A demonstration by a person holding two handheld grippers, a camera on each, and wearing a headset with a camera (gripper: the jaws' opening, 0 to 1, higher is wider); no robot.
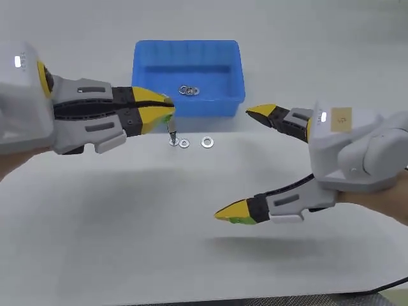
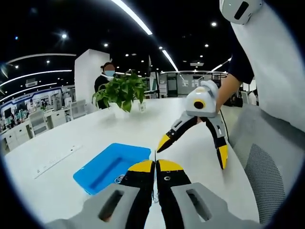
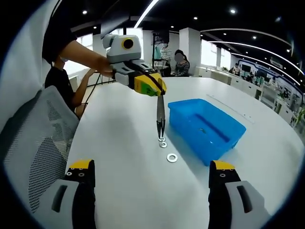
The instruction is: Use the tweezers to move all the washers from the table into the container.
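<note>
Below the left gripper (image 1: 164,109), clamped on the tweezers (image 1: 172,134), tips are set at a washer (image 1: 174,142). Its rim should be pinched squarely before lifting. Right gripper (image 1: 233,163) jaws are spread wide.

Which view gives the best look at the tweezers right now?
Right gripper view: the tweezers hang full-length from the shut left tool, tips at a washer on the table. Head view shows them short and foreshortened; left gripper view shows a thin sliver between its own jaws.
</note>
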